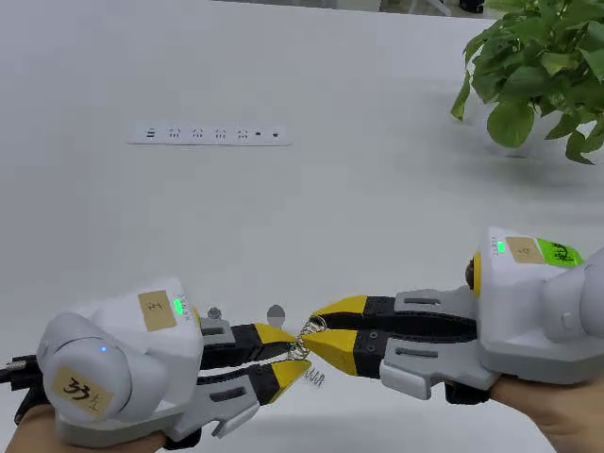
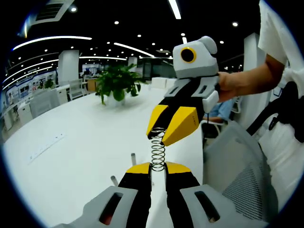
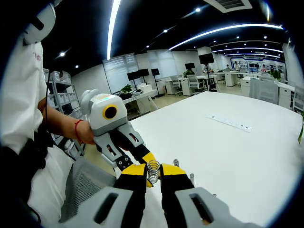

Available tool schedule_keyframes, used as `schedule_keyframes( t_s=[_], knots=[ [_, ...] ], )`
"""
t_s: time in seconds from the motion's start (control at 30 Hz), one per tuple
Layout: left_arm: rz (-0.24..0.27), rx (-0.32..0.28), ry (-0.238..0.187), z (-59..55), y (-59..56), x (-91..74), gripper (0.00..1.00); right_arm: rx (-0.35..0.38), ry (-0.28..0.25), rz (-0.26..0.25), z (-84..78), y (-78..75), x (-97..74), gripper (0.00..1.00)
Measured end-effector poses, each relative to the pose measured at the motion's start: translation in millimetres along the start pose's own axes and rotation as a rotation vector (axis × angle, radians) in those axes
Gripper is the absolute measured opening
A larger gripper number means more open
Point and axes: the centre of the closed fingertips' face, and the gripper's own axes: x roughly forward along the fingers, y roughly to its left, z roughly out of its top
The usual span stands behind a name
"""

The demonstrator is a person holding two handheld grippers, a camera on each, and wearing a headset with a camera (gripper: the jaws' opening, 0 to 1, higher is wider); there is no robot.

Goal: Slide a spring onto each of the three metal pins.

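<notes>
While left claw (image 2: 157, 167) and right claw (image 3: 153, 172) clamp one spring (image 2: 157, 151), two pins (image 2: 133, 159), another spring (image 1: 316, 378).

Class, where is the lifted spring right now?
Low centre in the head view, the spring is gripped between the left gripper and right gripper, tip to tip, just near-side of two metal pins.

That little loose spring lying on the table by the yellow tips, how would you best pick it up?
Probably from above, pinching the loose spring across its middle coils. It lies on its side on the table, so both ends stay free for a pin.
</notes>
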Motion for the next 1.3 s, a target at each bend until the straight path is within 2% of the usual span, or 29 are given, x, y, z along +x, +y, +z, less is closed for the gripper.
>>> schedule_keyframes(
  t_s=[0.23, 0.43, 0.53, 0.7, 0.87, 1.07, 1.3],
  knots=[
    [-0.002, -0.005, -0.006, 0.5, -0.5, 0.0, 0.10, 0.005, 0.002, 0.008, -1.1, 0.9, 0.2, 0.12],
    [-0.002, -0.004, -0.007, 0.3, -0.9, 0.1, 0.10, 0.008, 0.015, 0.017, -1.4, 1.9, 0.5, 0.16],
    [-0.004, -0.003, -0.006, 0.3, -1.3, 0.1, 0.10, -0.015, 0.042, 0.039, -0.4, 2.8, -0.5, 0.18],
    [-0.005, 0.002, -0.006, -0.2, -0.9, 0.4, 0.10, -0.114, 0.154, 0.101, -1.7, 4.3, -3.5, 0.23],
    [-0.008, 0.012, -0.001, -2.2, -1.7, 1.1, 0.10, -0.244, 0.273, 0.166, -1.7, 5.3, -4.2, 0.27],
    [-0.008, 0.016, 0.000, -4.2, -2.7, 1.0, 0.10, -0.397, 0.440, 0.262, -8.5, 9.9, -1.3, 0.28],
    [-0.004, 0.020, -0.002, -6.8, -2.0, 0.3, 0.10, -0.503, 0.556, 0.353, -12.6, 15.3, 7.3, 0.26]
  ],
)
